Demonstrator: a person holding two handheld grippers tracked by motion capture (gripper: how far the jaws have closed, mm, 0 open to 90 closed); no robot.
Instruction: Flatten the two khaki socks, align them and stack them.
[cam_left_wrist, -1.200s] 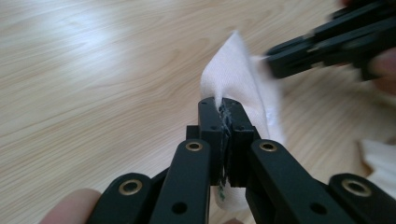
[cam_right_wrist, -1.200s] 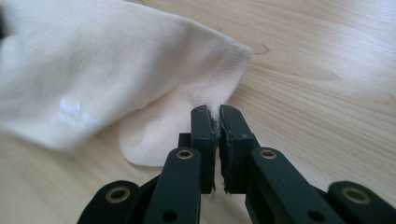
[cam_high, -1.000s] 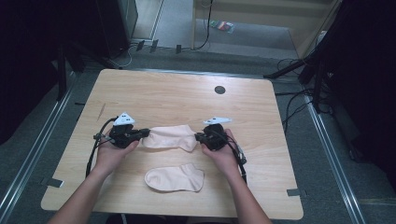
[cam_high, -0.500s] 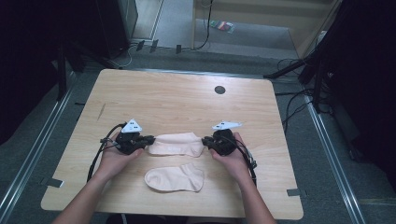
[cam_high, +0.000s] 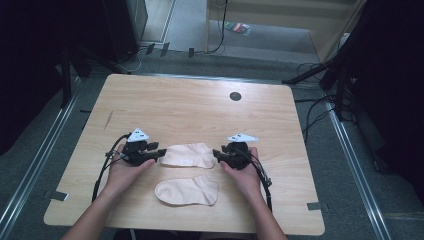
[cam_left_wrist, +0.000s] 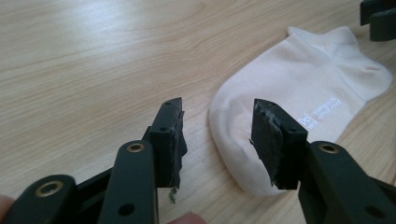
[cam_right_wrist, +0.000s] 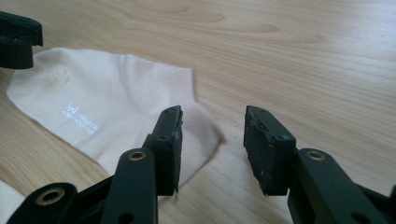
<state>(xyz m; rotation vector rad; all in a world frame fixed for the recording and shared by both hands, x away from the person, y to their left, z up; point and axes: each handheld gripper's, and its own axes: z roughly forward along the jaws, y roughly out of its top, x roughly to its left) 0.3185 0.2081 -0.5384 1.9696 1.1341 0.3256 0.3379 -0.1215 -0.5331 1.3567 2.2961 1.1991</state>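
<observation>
Pale wooden tabletop (cam_high: 190, 107), two cream ankle socks laid out, both grippers parted.

One flat cream cotton ankle sock (cam_high: 188, 155) is stretched between the left gripper (cam_high: 161, 152) and the right gripper (cam_high: 217, 154), with a second matching cream sock (cam_high: 187, 191) lying just nearer the person. Both pairs of jaws have just been opening and now stand spread, nothing pinched; in each gripper view one end of the sock sits just beyond the pads, untouched. If the grippers are drawn away low, fabric could be snagged on a frayed pad (cam_left_wrist: 268, 140) and the flattened sock dragged askew or rumpled.
</observation>
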